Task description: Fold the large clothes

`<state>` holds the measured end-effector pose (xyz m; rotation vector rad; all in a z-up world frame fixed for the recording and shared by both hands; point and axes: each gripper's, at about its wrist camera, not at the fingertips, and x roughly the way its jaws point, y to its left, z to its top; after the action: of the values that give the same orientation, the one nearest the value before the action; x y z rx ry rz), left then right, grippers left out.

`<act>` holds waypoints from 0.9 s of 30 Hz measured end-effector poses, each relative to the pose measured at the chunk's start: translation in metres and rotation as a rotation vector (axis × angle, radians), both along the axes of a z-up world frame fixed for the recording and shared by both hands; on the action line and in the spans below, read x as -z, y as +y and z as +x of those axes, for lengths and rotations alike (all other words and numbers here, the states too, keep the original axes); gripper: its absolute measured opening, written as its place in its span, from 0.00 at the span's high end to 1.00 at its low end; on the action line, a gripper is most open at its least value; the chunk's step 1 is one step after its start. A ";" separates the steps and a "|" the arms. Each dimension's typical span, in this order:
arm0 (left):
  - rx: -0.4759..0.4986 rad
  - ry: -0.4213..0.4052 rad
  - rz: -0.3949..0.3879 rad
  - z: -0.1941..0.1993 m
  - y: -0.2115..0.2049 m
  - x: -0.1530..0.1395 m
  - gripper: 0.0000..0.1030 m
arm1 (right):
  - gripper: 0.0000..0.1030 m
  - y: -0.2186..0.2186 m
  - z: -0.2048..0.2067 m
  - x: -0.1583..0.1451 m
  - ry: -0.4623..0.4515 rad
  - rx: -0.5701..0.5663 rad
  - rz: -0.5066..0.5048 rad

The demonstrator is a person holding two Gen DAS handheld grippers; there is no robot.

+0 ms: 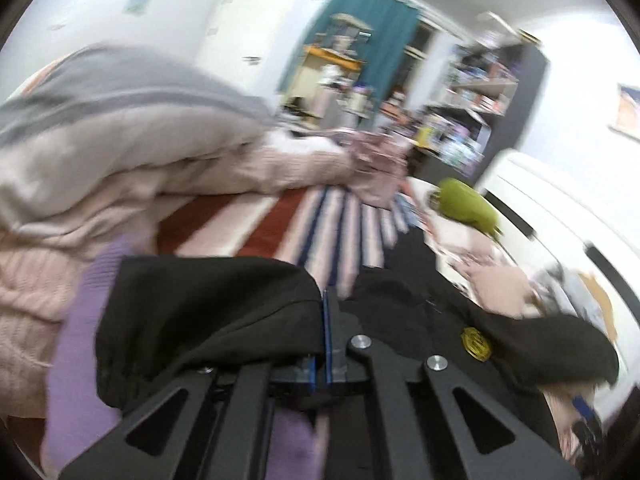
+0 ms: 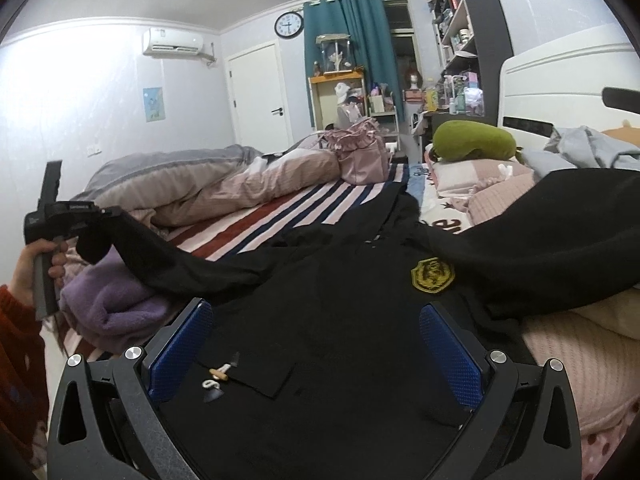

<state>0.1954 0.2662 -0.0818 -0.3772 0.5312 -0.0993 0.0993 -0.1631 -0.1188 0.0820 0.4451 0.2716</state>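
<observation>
Right hand-held gripper (image 2: 316, 354) gapes above black coat (image 2: 340, 320) (left hand-held gripper (image 2: 106, 220) pinches its sleeve).

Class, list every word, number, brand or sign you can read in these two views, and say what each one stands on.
"e" – last of some large dark letters on the pillowcase; the rest is hidden by the black garment.
Gold badge on the garment: design too small to read.
Wall clock: numerals too small.
Air conditioner: brand mark too small.
Wall poster: unreadable.
Left claw: white marking on its body, too small.
Left wrist view: blurred, nothing legible.
</observation>
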 end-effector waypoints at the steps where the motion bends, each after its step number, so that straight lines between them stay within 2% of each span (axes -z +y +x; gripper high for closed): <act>1: 0.048 -0.010 0.018 0.000 -0.020 -0.003 1.00 | 0.00 -0.004 -0.002 0.000 -0.001 0.003 0.001; 4: 0.210 -0.034 0.016 -0.002 -0.082 -0.004 1.00 | 0.00 -0.023 -0.010 0.000 -0.007 0.024 0.006; 8: 0.439 -0.008 -0.062 -0.004 -0.162 0.019 1.00 | 0.00 -0.055 -0.025 0.007 -0.003 0.078 0.000; 11: 0.577 0.084 -0.125 -0.006 -0.216 0.060 0.99 | 0.00 -0.071 -0.032 0.016 0.020 0.107 -0.014; 15: 0.661 0.257 -0.079 -0.013 -0.266 0.114 0.94 | 0.00 -0.087 -0.035 0.037 0.082 0.127 -0.028; 16: 0.673 0.282 -0.070 -0.019 -0.270 0.121 0.89 | 0.00 -0.088 -0.035 0.041 0.093 0.127 -0.027; 18: 0.680 0.273 -0.094 -0.033 -0.266 0.117 0.69 | 0.00 -0.089 -0.032 0.050 0.121 0.120 -0.020; 19: 0.677 0.236 -0.118 -0.044 -0.257 0.108 0.52 | 0.00 -0.087 -0.032 0.053 0.126 0.115 -0.018; 20: 0.669 0.204 -0.125 -0.054 -0.247 0.100 0.40 | 0.00 -0.083 -0.028 0.056 0.140 0.099 -0.011; 23: 0.605 0.134 -0.071 -0.077 -0.210 0.067 0.36 | 0.00 -0.061 -0.018 0.059 0.169 0.041 0.010; 27: 0.404 0.083 0.046 -0.105 -0.155 0.042 0.33 | 0.00 -0.014 0.005 0.060 0.187 -0.079 0.006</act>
<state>0.0904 0.1108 -0.1236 -0.2258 0.6853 -0.4620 0.1045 -0.1770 -0.1792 0.0963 0.6338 0.3442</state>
